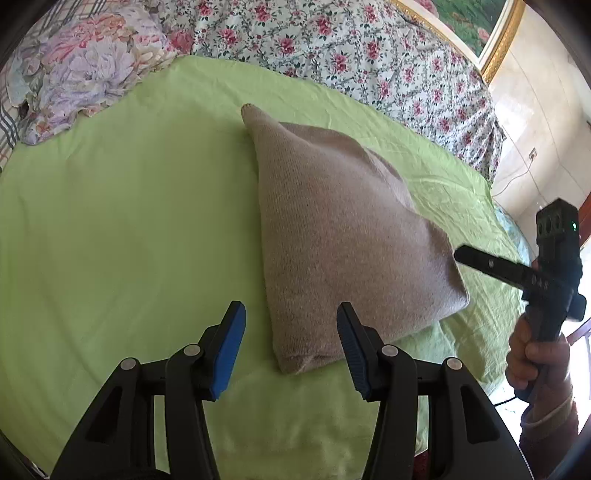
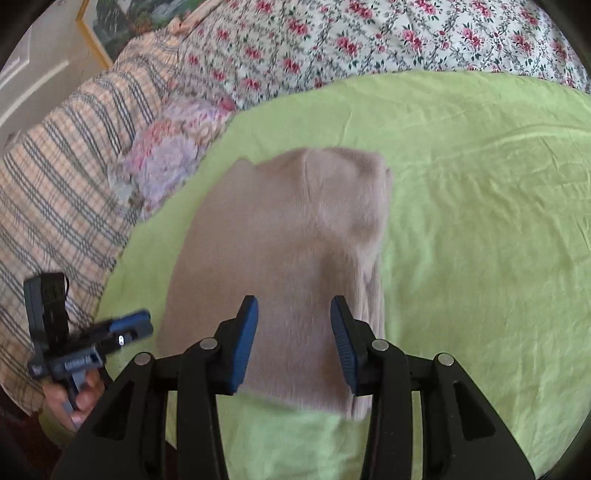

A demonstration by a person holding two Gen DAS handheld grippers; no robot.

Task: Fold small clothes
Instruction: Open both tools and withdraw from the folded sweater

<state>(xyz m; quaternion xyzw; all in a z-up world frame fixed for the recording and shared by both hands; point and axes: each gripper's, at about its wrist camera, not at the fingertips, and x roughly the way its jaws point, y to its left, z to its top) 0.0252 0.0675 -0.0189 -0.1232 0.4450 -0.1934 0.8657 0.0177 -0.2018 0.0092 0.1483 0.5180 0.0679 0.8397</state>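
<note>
A beige knitted garment (image 1: 332, 221) lies folded on the light green sheet (image 1: 129, 221). In the left wrist view its near corner sits just ahead of my left gripper (image 1: 291, 310), which stands open with nothing pressed between its blue pads. My right gripper (image 2: 293, 301) hovers open over the garment (image 2: 288, 229) near its front edge, gripping nothing. Each view also shows the other tool: the right gripper (image 1: 461, 254) points at the garment's right edge, and the left gripper (image 2: 146, 321) is by its left edge. The right wrist view is blurred.
A floral quilt (image 1: 369, 55) bunches along the far side of the sheet (image 2: 480, 221), with a flowered pillow (image 1: 85, 74) and a plaid cover (image 2: 55, 184) to the left. A framed picture (image 1: 491, 33) leans on the wall. A hand (image 1: 532, 350) holds the right tool.
</note>
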